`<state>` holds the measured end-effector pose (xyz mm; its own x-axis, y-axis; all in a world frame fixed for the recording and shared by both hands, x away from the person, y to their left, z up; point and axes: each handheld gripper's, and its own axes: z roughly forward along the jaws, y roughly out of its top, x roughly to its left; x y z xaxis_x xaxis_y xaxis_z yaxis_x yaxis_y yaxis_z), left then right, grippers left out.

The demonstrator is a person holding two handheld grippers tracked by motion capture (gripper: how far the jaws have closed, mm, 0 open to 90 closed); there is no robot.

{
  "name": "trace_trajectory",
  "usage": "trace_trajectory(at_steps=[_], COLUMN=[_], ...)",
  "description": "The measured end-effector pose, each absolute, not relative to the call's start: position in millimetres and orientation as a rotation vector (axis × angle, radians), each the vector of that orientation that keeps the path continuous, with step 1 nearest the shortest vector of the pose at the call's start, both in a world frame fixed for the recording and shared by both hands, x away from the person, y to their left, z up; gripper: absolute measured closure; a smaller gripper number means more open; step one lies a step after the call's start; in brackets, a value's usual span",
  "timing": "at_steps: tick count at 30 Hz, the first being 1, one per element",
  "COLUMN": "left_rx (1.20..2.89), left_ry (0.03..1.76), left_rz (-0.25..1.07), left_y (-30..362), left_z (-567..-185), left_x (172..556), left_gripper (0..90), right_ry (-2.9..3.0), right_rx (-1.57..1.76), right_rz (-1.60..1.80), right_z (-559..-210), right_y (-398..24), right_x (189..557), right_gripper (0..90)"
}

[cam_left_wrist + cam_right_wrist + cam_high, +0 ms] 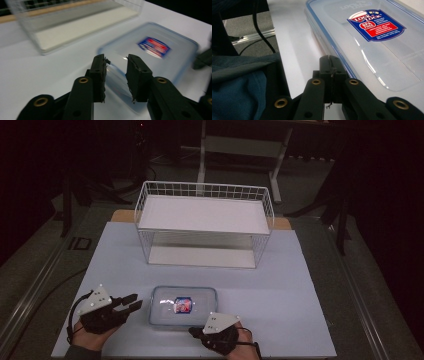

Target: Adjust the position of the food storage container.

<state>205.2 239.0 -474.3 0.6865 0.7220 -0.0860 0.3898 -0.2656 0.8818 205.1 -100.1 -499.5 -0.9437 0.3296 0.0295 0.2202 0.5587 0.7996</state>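
**Container flanked by two grippers, rack standing beyond**

In the high view, a clear lidded container (pixel 183 306) is seen lying flat on the white table (pixel 300 285), just ahead of the person's hands. The left gripper (pixel 131 303) is held just beside the container's left short edge, its jaws spread apart and pointed at that edge; a narrow strip of bare table is left between them. The right gripper (pixel 196 332) is held at the container's near long edge, towards its right corner; its jaws are largely covered by the grey plate, so their state cannot be told here. A white wire rack (pixel 202 222) stands well beyond the jaws, with open table left between it and the container. Bare table is also left to the right of the container. The room around the table is dark and hard to make out.

In the left gripper view, the jaws are seen apart, with the container's (pixel 155 57) near corner lying just past and between their tips. The picture is blurred, and the red and blue label (pixel 154 47) cannot be read. The rack's lower shelf (pixel 82 27) is cut off at the top edge.

In the right gripper view, the jaws are seen pressed together with nothing between them, their tips right at the container's (pixel 372 50) blue-rimmed edge; contact cannot be confirmed. A dark blue sleeve (pixel 237 85) fills the space left of the jaws, and a black cable (pixel 262 32) crosses the table edge beyond.
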Motion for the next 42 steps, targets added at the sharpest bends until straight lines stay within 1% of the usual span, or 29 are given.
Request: trace_trajectory(at_steps=[3,5,7,10,11,12,15,18,21,29,38,42], left_rx=[1.925,1.985,1.998,2.051,2.051,2.072,2.098,2.171,2.216,2.22,2.265,2.262], left_ry=[0.836,0.799,0.791,0.745,0.745,0.727,0.71,0.671,0.657,0.671,0.671,0.677], left_rz=[0.396,0.382,0.373,0.326,0.326,0.292,0.262,0.213,0.211,0.241,0.263,0.263], left_y=[232.6,222.9,221.4,215.0,215.0,213.4,212.0,208.1,204.2,201.1,181.6,179.1], left_z=[-475.1,-477.3,-477.8,-480.8,-480.8,-482.3,-484.1,-488.7,-491.9,-494.3,-499.7,-499.9], left_x=[199.6,192.1,191.0,188.0,188.0,187.5,186.7,184.9,185.1,190.7,206.9,210.6], left_gripper=[73.2,75.3,80.6,88.5,89.5,89.7,89.8,89.9,90.0,90.0,89.9,89.9], right_ry=[2.659,2.656,2.655,2.656,2.655,2.654,2.651,2.647,2.648,2.647,2.617,2.602], right_rx=[0.484,0.481,0.489,0.491,0.491,0.494,0.497,0.499,0.5,0.504,0.577,0.603], right_rz=[1.338,1.341,1.337,1.337,1.337,1.339,1.347,1.352,1.35,1.333,1.293,1.281], right_z=[-499.4,-499.7,-499.5,-499.4,-499.4,-499.3,-498.6,-497.9,-497.9,-499.1,-500.8,-500.7], right_y=[-101.3,-102.2,-102.6,-102.7,-102.7,-102.9,-103.7,-104.5,-104.5,-105.2,-115.8,-120.5], right_x=[206.5,207.9,208.0,208.1,208.2,208.1,208.3,208.7,208.5,210.5,222.2,226.5], right_gripper=[89.8,89.8,89.8,89.8,89.7,89.7,89.8,89.8,89.8,89.8,89.8,89.8])
